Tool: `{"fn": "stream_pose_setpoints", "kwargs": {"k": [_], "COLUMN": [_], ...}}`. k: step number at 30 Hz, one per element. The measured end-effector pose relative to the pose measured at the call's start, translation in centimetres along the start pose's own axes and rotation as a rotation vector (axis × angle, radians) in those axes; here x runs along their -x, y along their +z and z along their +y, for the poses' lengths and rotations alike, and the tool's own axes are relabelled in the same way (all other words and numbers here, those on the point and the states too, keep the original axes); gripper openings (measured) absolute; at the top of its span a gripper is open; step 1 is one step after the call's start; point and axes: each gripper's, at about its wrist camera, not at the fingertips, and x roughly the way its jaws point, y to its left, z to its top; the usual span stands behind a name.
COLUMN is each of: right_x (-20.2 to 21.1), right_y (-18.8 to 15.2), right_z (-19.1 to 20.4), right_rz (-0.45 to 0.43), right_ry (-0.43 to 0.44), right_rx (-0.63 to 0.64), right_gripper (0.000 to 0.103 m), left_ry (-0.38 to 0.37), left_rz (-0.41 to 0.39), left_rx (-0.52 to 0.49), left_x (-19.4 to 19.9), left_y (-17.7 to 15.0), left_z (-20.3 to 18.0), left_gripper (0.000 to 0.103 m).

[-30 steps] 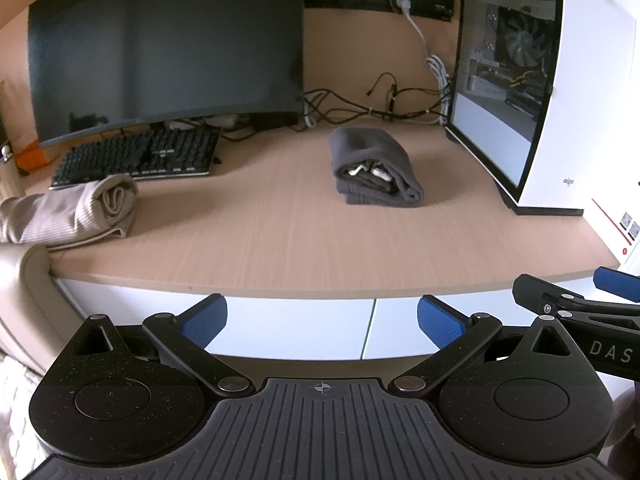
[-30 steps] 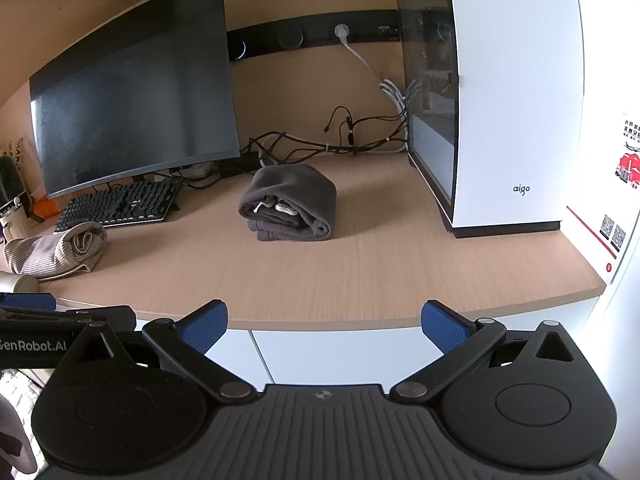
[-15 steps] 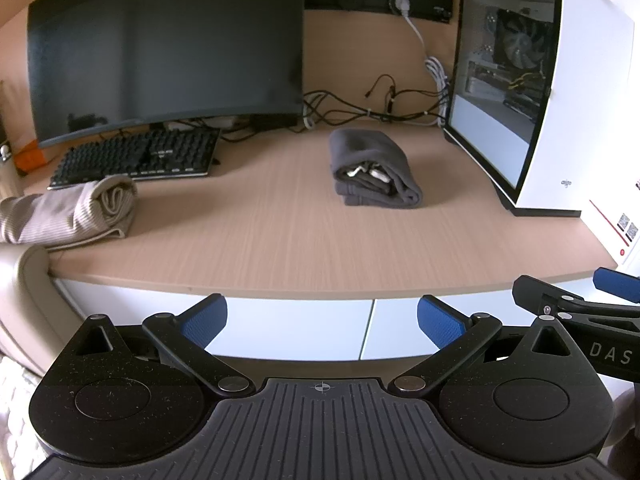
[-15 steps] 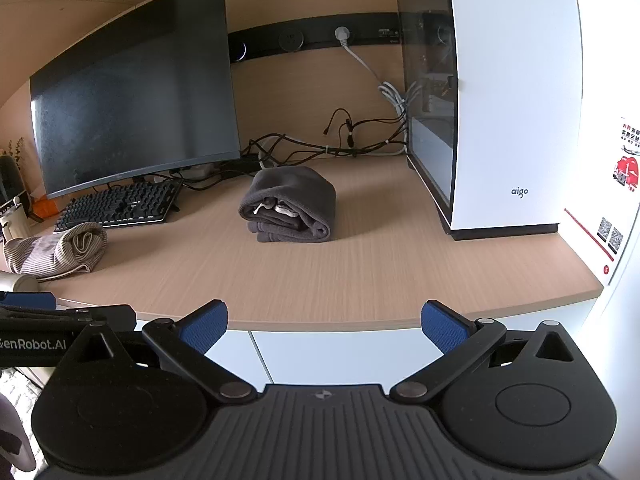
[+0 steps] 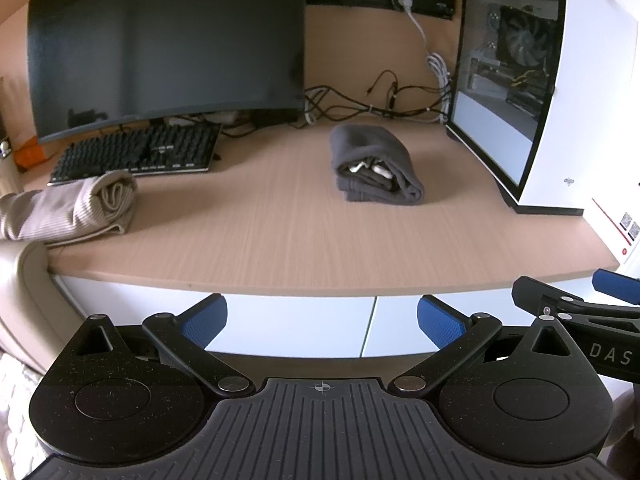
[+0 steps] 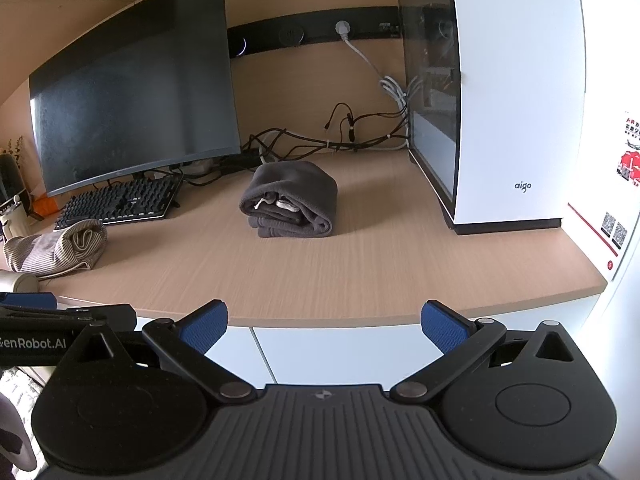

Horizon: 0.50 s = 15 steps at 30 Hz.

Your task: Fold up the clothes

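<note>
A dark grey garment (image 5: 374, 168) lies folded into a thick bundle on the wooden desk (image 5: 280, 240), with white drawstrings showing at its open end; it also shows in the right wrist view (image 6: 292, 200). A beige ribbed garment (image 5: 68, 208) lies folded at the desk's left edge, also seen in the right wrist view (image 6: 56, 250). My left gripper (image 5: 322, 320) is open and empty, held in front of and below the desk's front edge. My right gripper (image 6: 324, 324) is open and empty too, beside the left one.
A curved monitor (image 5: 164, 48) and a black keyboard (image 5: 136, 152) stand at the back left. A white PC case (image 5: 548, 92) stands at the right, with cables (image 5: 372, 100) along the back wall. White cabinet fronts (image 5: 300, 324) lie under the desk. A beige chair (image 5: 24, 292) is at left.
Both views have shifted very slightly; the garments have not moved and both grippers stay open.
</note>
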Motion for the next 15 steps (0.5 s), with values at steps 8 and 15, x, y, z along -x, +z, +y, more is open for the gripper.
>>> {"fn": "stream_pose_setpoints", "kwargs": {"k": [8,15], "right_x": [-0.27,-0.65], "right_y": [0.0,0.02], "right_z": [-0.07,-0.05], "right_rz": [0.008,0.018], "right_ry": [-0.001,-0.004], "right_rx": [-0.005,-0.012], "right_gripper": [0.103,0.103], "left_ry": [-0.002,-0.004], "left_rz": [0.008,0.019], "left_rx": [-0.003,-0.006], "left_x": [-0.34,-0.85], "left_y": [0.14,0.27], "left_z": [0.02,0.01], "left_gripper": [0.103,0.103]}}
